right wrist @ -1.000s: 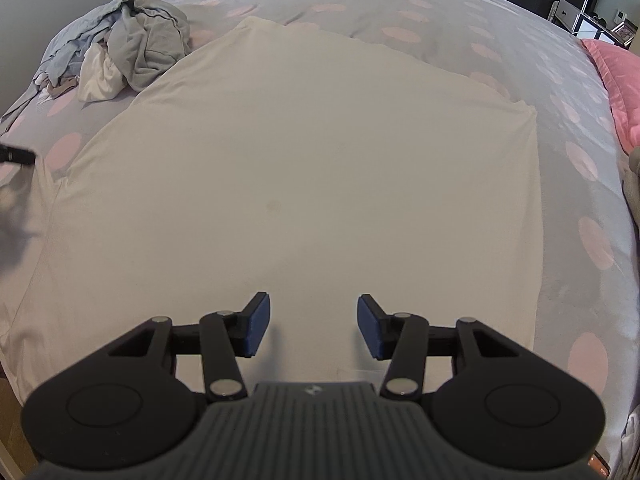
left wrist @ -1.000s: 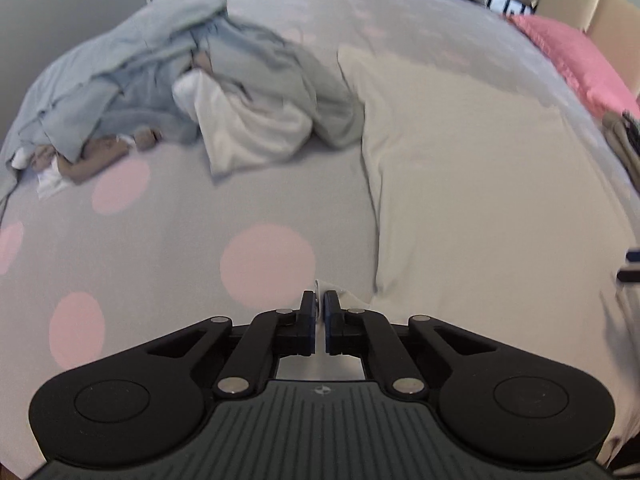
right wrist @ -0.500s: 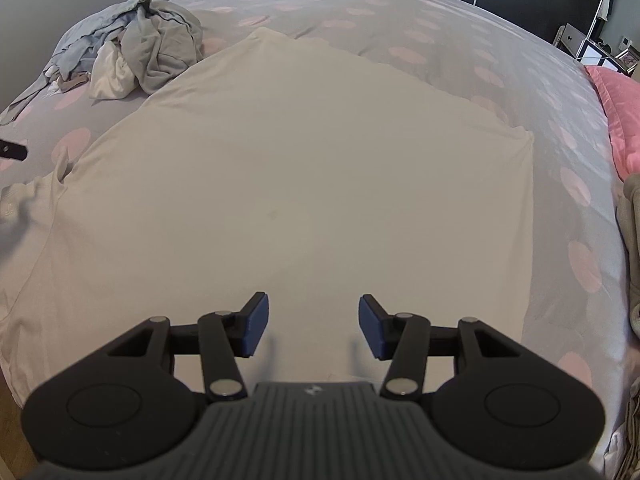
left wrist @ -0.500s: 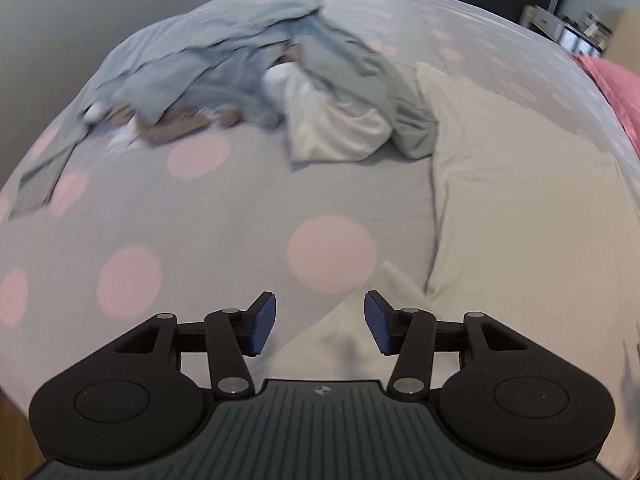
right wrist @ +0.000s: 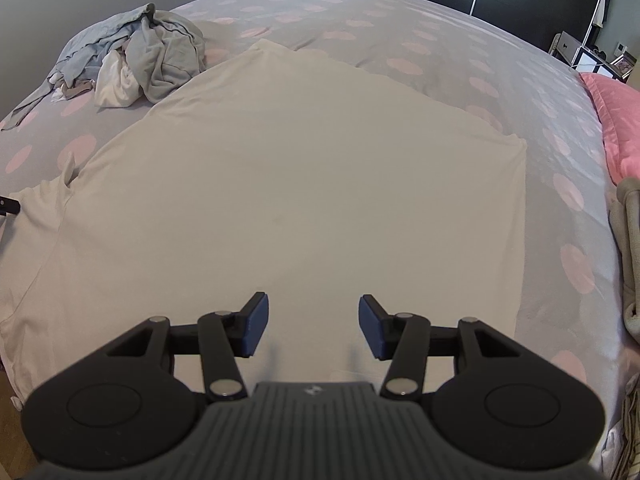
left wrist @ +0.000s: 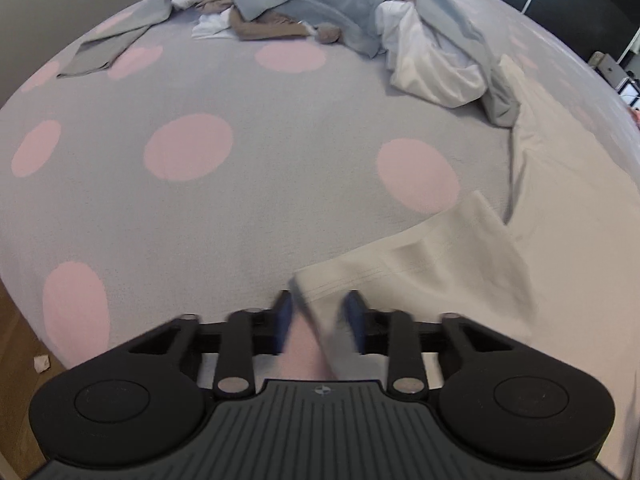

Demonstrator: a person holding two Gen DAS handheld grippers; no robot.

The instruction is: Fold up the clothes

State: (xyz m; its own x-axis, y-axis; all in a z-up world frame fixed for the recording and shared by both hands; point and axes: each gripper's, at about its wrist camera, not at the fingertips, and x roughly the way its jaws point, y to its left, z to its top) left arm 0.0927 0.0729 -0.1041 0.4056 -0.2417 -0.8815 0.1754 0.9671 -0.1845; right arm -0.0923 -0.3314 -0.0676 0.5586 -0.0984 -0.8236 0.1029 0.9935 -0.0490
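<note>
Shirt [right wrist: 304, 200] spread flat, unfolded; left claw [left wrist: 318, 314], blurred, seemingly closing around its sleeve [left wrist: 420, 264]; right claw [right wrist: 311, 326] spread, empty.

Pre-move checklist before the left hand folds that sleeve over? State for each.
1. Left gripper on the sleeve: jaws have just been closing with the hem between them; the picture is blurred and a gap shows. Grip: cannot tell.
2. Right gripper open and empty over the T-shirt: ok.
3. T-shirt body spread flat on the duvet: ok.
4. Small ruck at the armpit beside the sleeve: not ok.
5. Clothes pile clear of the T-shirt: its grey garment abuts the far edge, overlap cannot tell.
</note>
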